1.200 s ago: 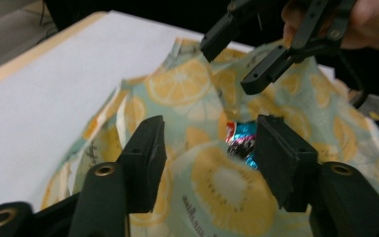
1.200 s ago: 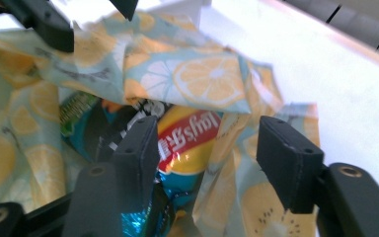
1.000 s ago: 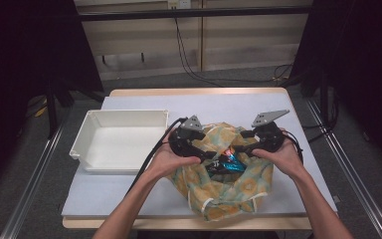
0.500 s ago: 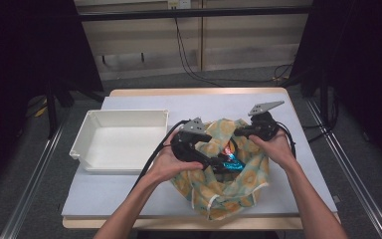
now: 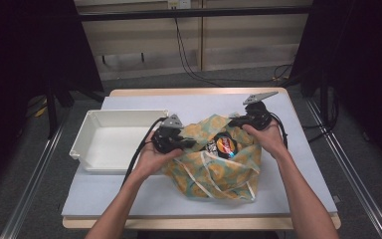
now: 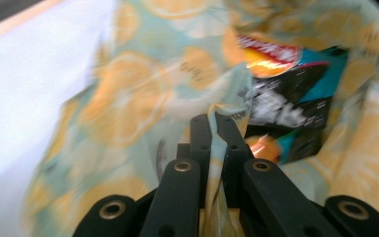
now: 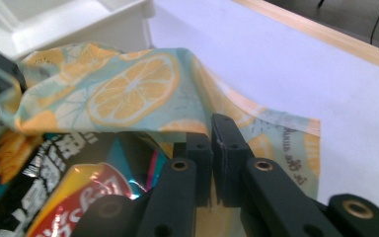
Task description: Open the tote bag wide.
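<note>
A cloth bag (image 5: 214, 172) printed with orange slices lies on the white table cover, its mouth pulled apart. Inside it lies a shiny black, orange and teal snack packet (image 5: 224, 145). My left gripper (image 5: 186, 144) is at the mouth's left side; its jaws have just closed on a fold of the bag's rim (image 6: 128, 98), with the packet (image 6: 296, 94) just beyond the left gripper's tips (image 6: 212, 118). My right gripper (image 5: 236, 121) holds the far right rim. In its own view the right gripper (image 7: 212, 121) is shut on the bag's fabric (image 7: 133, 94), above the packet (image 7: 64, 158).
A white plastic tray (image 5: 94, 160) stands on the table left of the bag, close to my left hand; its corner (image 7: 79, 24) appears behind the fabric. Cables trail from both grippers. The wooden table edge (image 5: 199, 91) runs along the far side.
My left gripper has shifted left, drawing the bag's rim with it. The right gripper has moved a little toward the far side. The bag's mouth now gapes wider and more of the packet shows.
</note>
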Available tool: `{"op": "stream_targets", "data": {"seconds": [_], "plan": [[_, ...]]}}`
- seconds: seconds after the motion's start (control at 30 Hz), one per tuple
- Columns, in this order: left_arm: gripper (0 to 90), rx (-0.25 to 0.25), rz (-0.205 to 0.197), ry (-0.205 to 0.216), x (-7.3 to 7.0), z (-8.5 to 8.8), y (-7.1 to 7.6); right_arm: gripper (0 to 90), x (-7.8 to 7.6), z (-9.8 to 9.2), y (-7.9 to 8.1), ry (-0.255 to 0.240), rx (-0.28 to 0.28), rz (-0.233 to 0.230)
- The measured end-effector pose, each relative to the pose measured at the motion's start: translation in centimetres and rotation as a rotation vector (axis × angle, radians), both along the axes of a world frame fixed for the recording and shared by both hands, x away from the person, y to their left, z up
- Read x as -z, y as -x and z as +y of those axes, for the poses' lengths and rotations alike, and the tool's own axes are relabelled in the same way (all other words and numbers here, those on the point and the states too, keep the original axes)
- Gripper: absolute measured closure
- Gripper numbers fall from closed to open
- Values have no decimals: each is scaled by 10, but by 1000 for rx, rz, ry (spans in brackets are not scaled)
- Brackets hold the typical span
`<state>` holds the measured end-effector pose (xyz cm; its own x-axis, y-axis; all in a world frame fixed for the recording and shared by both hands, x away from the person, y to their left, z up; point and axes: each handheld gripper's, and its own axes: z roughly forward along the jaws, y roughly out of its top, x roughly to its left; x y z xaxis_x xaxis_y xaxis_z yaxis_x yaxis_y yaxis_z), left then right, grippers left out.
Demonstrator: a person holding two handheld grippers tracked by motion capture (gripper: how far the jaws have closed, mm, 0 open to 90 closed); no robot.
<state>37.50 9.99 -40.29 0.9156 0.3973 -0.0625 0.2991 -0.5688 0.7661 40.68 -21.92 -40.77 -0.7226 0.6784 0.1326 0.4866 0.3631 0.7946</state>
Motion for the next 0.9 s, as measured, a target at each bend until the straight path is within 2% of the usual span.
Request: {"op": "stream_targets", "data": {"seconds": [0.03, 0.1, 0.2, 0.23, 0.27, 0.3, 0.33, 0.37, 0.4, 0.43, 0.6, 0.63, 0.73, 0.77, 0.87, 0.9], "plan": [[886, -10, 10, 18, 0, 8, -1, 881, 2, -1, -1, 2, 5, 6], [887, -26, 7, 27, 0, 16, 0, 872, 6, -2, -2, 10, 8, 20], [891, -48, 15, 15, 0, 25, 2, 871, 12, -2, -2, 36, 8, 29], [891, -59, 5, 16, 2, 25, 3, 872, 14, -3, -2, 54, 17, 29], [891, -66, 12, 0, 2, 28, 2, 870, 15, -4, -2, 50, 20, 33], [890, -85, 25, 8, 4, 29, 1, 856, 16, -6, -1, 49, 29, 34], [886, -96, 20, 17, 4, 30, 1, 833, 17, -7, 0, 48, 31, 30], [882, -81, 18, 38, 5, 30, 2, 811, 17, -8, 2, 52, 38, 30], [871, -75, 17, 39, 4, 28, 4, 782, 16, -10, 4, 55, 37, 25], [833, -74, 25, 28, 3, 28, 4, 743, 15, -12, 7, 52, 41, 31], [624, -54, 39, 110, 0, 29, 3, 557, -2, -14, 23, 39, 19, -10], [566, -53, 44, 118, -2, 29, 4, 549, -6, -15, 27, 38, 16, -22], [481, -45, 30, 131, -10, 27, 8, 483, -17, -15, 41, 13, 4, -44], [449, -41, 21, 134, -13, 25, 10, 478, -20, -16, 45, 20, 4, -51], [421, -25, 0, 145, -26, 21, 15, 453, -29, -19, 57, 5, -5, -73], [420, -3, -10, 152, -31, 20, 16, 466, -32, -20, 62, 1, -13, -86]]}}
